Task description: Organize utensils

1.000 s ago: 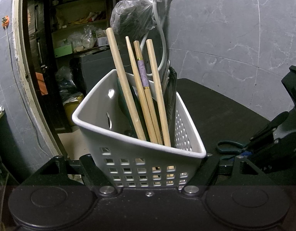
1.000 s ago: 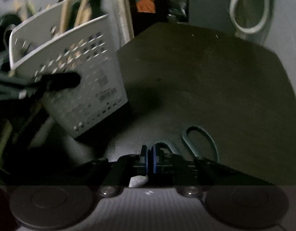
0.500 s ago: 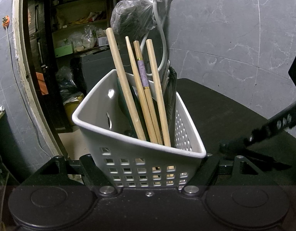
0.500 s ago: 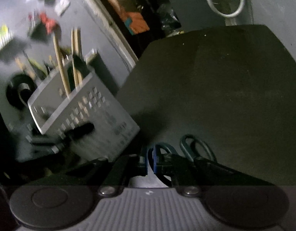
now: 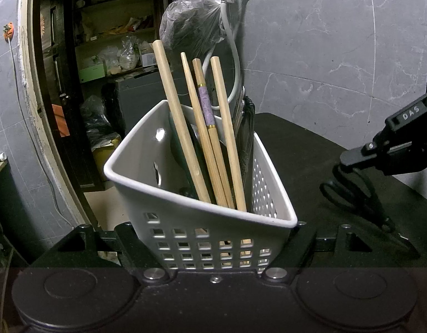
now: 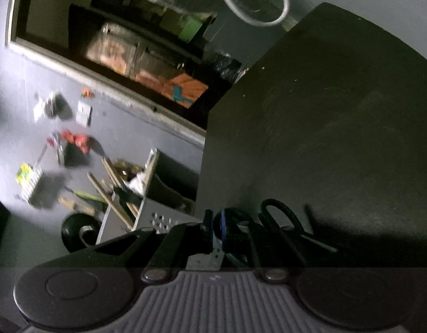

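My left gripper (image 5: 213,236) is shut on a white perforated utensil basket (image 5: 202,222) and holds it upright. Several wooden sticks (image 5: 202,138) and dark utensils stand in it. My right gripper (image 6: 216,236) is shut on black-handled scissors (image 6: 280,227), gripping them by one handle loop. In the left wrist view the right gripper (image 5: 385,155) is at the right, lifted above the black table (image 5: 310,152), with the scissors (image 5: 357,194) hanging blades down from it. The basket also shows blurred in the right wrist view (image 6: 146,211), lower left.
A grey marble wall (image 5: 338,41) stands behind the table. A tap with a hose (image 5: 232,27) and a plastic bag (image 5: 191,27) hang at the back. An open doorway with cluttered shelves (image 5: 107,55) is at the left.
My right gripper has lifted the scissors off the table and tilted; the scissors now hang in the air. The left gripper and basket have not moved.
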The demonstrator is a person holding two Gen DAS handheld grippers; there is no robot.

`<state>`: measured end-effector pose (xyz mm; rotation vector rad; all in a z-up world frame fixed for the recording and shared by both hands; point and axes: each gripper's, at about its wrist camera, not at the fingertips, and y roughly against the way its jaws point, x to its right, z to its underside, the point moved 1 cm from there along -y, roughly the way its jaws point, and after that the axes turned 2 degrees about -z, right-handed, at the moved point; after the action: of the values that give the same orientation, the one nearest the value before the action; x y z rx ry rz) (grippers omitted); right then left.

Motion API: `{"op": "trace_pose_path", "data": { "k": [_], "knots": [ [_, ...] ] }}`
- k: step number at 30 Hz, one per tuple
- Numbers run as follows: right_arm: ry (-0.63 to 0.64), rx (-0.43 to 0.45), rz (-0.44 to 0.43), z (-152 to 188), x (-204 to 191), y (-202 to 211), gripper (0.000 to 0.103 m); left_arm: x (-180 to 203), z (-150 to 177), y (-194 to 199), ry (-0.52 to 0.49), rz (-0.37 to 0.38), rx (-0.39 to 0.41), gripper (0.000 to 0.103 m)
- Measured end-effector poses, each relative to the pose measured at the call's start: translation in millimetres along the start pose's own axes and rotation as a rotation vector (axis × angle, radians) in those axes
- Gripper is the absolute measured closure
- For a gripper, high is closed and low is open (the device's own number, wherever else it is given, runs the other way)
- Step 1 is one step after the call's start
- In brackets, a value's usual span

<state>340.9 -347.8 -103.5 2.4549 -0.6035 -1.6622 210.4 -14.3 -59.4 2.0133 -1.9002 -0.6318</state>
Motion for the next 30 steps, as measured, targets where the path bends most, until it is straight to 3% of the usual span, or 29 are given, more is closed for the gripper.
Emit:
{"op": "trace_pose_path", "data": {
  "k": [7,13,30],
  "knots": [
    [-0.075,0.070,0.009,-3,23,1,0.097,0,0,0,0.000,0.000,0.000,0.025],
    [-0.059,0.085,0.030,0,21,5,0.097,0,0,0,0.000,0.000,0.000,0.025],
    [-0.035,0.124,-0.055,-1,10,9,0.097,0,0,0,0.000,0.000,0.000,0.025]
  ]
}}
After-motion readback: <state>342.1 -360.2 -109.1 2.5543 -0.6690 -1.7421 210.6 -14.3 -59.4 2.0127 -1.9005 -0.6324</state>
